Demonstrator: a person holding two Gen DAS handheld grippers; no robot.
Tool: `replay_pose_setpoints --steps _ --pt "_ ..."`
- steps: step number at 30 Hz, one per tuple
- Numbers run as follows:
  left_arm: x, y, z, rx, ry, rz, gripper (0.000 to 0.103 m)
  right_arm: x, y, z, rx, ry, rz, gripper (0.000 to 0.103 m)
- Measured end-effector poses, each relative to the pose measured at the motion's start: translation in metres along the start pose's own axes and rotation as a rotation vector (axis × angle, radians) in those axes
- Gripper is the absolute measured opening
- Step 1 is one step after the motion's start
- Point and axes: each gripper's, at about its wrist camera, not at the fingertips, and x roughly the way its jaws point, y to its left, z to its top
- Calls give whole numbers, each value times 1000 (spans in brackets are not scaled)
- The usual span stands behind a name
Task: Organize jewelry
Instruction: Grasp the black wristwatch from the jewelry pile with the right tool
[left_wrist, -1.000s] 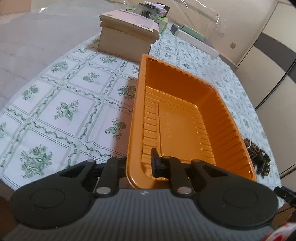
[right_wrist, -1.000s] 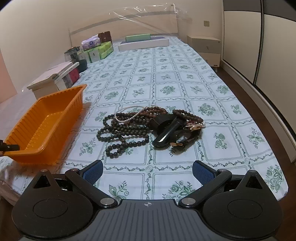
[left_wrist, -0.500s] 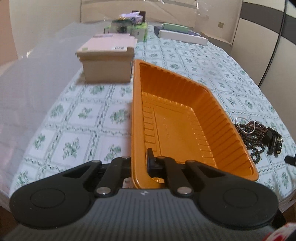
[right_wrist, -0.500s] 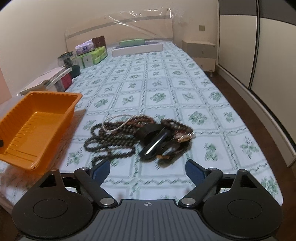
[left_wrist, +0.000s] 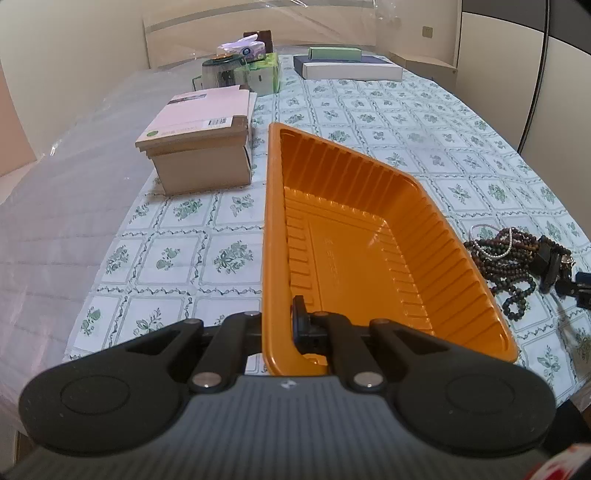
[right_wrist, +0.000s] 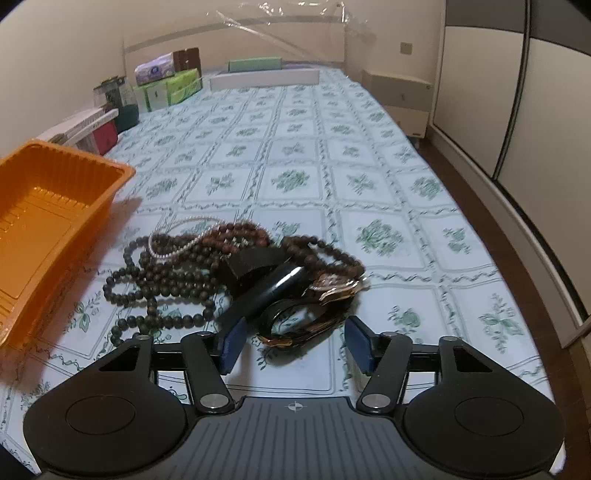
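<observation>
My left gripper (left_wrist: 277, 325) is shut on the near rim of an empty orange plastic tray (left_wrist: 354, 254), which also shows at the left of the right wrist view (right_wrist: 48, 218). A tangled pile of jewelry lies on the patterned cloth: dark bead necklaces (right_wrist: 162, 273), a thin pearl strand (right_wrist: 173, 236), a black band (right_wrist: 266, 291) and a gold-cased watch (right_wrist: 332, 286). The pile also shows in the left wrist view (left_wrist: 513, 254), right of the tray. My right gripper (right_wrist: 293, 345) is open, its blue pads either side of the watch strap at the pile's near edge.
A cardboard box (left_wrist: 201, 147) stands left of the tray's far end. Tissue packs and green boxes (right_wrist: 166, 85) and long flat boxes (left_wrist: 347, 66) sit at the far end of the cloth. The surface edge drops off at the right (right_wrist: 517, 280).
My right gripper has moved forward and down to the jewelry pile, narrowing somewhat around the watch strap. My left gripper has swung with the tray, bringing the pile into its view.
</observation>
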Motion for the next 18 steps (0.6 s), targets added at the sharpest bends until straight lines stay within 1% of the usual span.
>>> replay_pose_setpoints --steps 1,2,4,6,9,12,14,18 --pt "0 0 0 -3 1 -1 5 3 0 -1 -6 5 -1 55" --pt "1 1 0 -5 1 -1 5 4 1 -1 -13 7 -6 48" --pt "1 1 0 -10 4 -2 5 4 0 -1 -21 5 -19 42" --pt "1 2 0 -12 6 -3 5 0 -2 -1 -25 -4 -55 38" --pt "0 2 -1 -9 9 -4 5 -6 -8 -2 -12 -19 -83 34" --pt "1 1 -1 -8 11 -4 5 -4 -9 -2 -41 -19 -93 27" --pt "1 1 -1 -10 10 -5 5 -1 -11 -2 -46 -15 -95 17" --pt "1 1 -1 -7 10 -3 5 -9 -13 -1 -28 -30 -86 16"
